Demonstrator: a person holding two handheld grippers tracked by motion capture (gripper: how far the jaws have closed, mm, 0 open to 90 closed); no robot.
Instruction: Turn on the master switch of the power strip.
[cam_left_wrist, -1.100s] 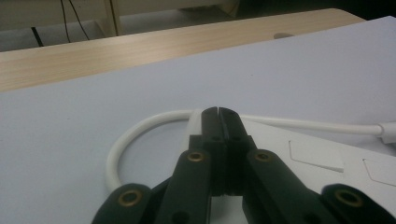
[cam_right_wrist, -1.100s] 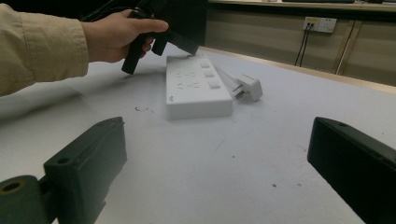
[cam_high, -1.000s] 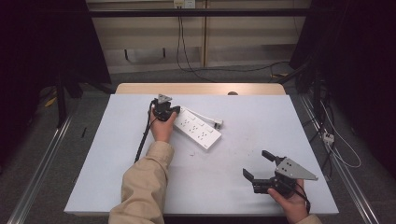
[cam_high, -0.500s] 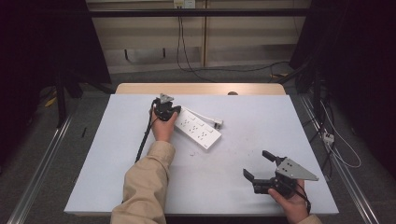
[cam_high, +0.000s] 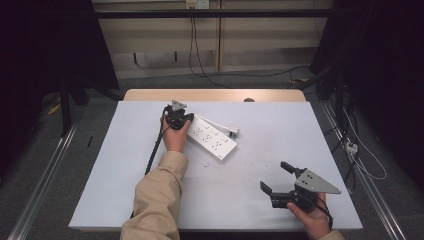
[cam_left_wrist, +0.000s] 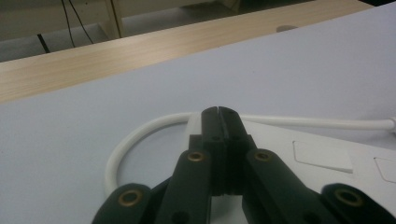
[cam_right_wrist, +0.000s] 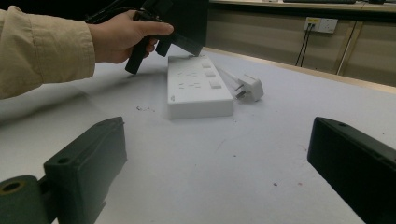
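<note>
Left gripper (cam_high: 178, 119) – jaws pressed together – rests on the power strip's (cam_high: 212, 139) far end; press straight down, right gripper (cam_high: 278, 178) gaping idle.

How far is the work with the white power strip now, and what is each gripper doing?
Little looks finished: the power strip lies flat on the table, its plug loose beside it. In hand: the left gripper, jaws shut, sits at the strip's cord end, seemingly pressing there. The right gripper waits open, apart. Any lifting or plugging seems left.
</note>
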